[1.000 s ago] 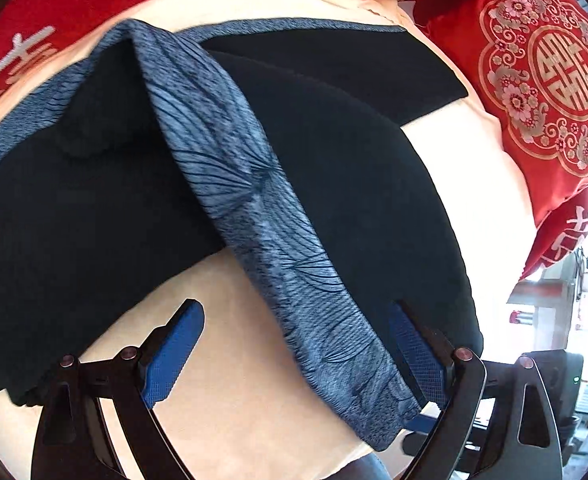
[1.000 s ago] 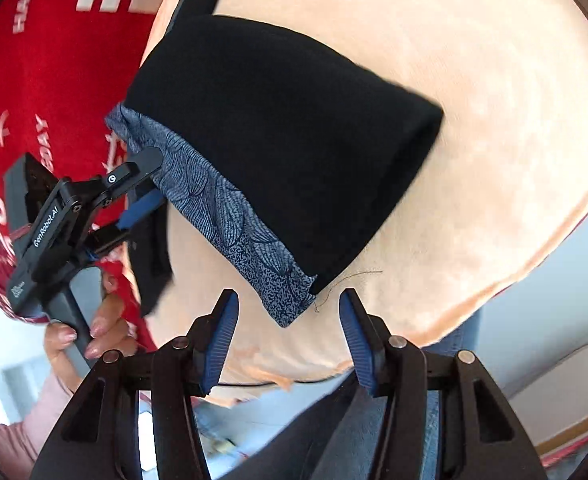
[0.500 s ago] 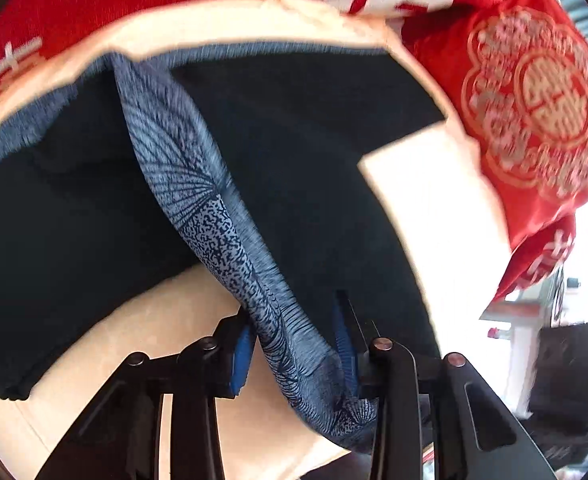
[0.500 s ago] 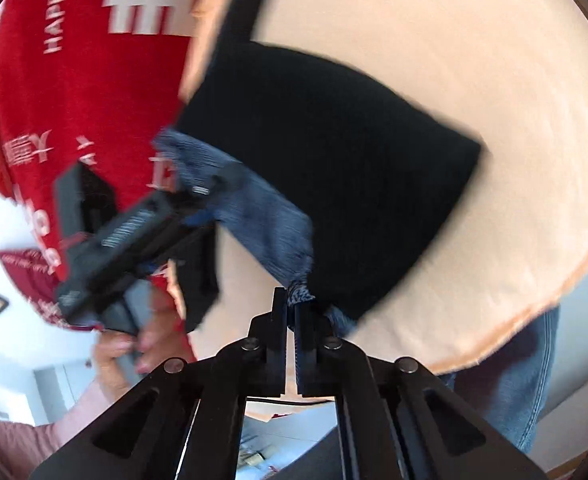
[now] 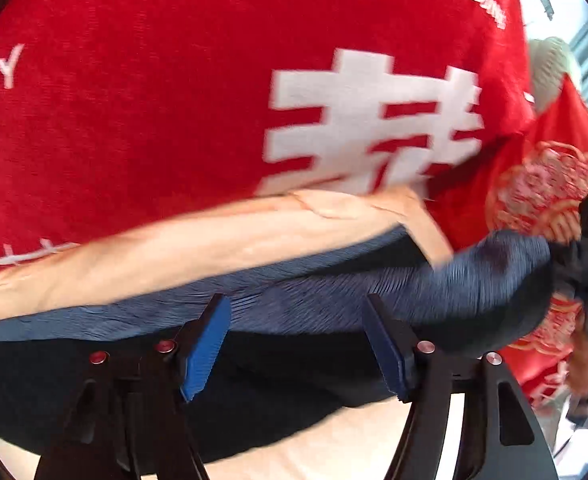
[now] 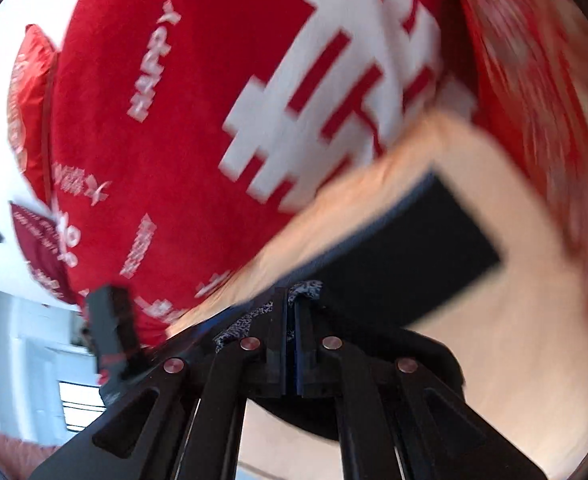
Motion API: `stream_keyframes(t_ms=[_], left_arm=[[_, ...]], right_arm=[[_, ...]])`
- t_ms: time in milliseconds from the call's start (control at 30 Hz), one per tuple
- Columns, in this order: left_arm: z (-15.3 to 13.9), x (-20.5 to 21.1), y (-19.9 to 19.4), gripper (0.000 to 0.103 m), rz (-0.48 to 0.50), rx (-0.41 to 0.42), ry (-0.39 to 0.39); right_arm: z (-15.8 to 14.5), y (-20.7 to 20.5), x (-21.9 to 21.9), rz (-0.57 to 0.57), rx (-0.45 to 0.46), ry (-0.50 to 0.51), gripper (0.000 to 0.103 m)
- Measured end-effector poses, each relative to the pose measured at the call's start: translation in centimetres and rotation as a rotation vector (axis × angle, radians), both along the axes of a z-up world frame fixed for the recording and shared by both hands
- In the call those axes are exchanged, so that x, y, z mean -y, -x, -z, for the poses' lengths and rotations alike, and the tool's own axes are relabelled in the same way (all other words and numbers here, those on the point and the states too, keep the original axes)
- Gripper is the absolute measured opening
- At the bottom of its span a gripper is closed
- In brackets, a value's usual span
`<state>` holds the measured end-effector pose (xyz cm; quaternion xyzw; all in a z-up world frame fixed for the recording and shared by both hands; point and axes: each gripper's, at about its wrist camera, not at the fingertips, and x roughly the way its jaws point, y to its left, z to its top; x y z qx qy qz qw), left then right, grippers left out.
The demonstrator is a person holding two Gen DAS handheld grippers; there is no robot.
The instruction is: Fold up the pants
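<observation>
Pants [image 6: 410, 240] hem now in pinched right gripper [image 6: 289, 312], left gripper [image 5: 298, 344] reopened.

Both wrist cameras look steeply down from close above the bed, the left one past its gripper [image 5: 296, 344] toward the far red blanket [image 5: 153, 92], the right one rolled sideways, both sharing the blanket, peach sheet [image 6: 514, 320] and black pants [image 6: 426, 256].

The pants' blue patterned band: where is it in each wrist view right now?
Left wrist: blue patterned band runs across the middle, behind the open left gripper.
Right wrist: only a bunched bit at bottom centre, pinched in the right gripper.
Shared landmark: big white character on the red blanket.
</observation>
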<state>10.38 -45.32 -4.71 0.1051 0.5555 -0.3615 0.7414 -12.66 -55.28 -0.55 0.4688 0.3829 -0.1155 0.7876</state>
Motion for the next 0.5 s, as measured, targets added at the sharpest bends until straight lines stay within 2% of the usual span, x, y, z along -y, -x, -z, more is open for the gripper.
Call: stream_keyframes(t_ms=[100,200,233,300,333,367,433,500], left_arm=[[1.6,-2.1,-0.8,0.069,-0.064,0.004,-0.084],[3.8,-4.7,-0.8,0.069,-0.112,0.000,-0.180],[4.6,-5.6,-0.7,0.069,-0.127,0.006,-0.215],[6.4,-7.5,-0.7,0.069,-0.159,0.002,-0.287],[7.0,-8.3,-0.6,0.069,-0.175,-0.002,-0.308],[7.7,-9.3,-0.6,0.069,-0.201,-0.011,-0.332],[8.5,-10.8,-0.7,0.069,-0.242,-0.033,-0.352],[9.0,-12.2,-0.7,0.069,-0.279,-0.041,-0.360]], right_arm=[[0.9,-2.3,2.4,-0.041,-0.088,0.080,0.005],[1.6,-3.9,3.2,-0.088,-0.227,0.211,0.006],[1.5,-4.0,3.2,-0.096,-0.242,0.258,0.010],[0.5,-3.9,3.1,-0.101,-0.248,0.340,0.041],[-0.2,-3.5,3.0,-0.099,-0.246,0.375,0.065],[-0.5,-3.3,3.2,-0.097,-0.234,0.365,0.069],[-0.3,-1.8,2.8,-0.082,-0.212,0.288,0.069],[1.1,0.2,1.6,-0.048,-0.249,0.240,0.069]])
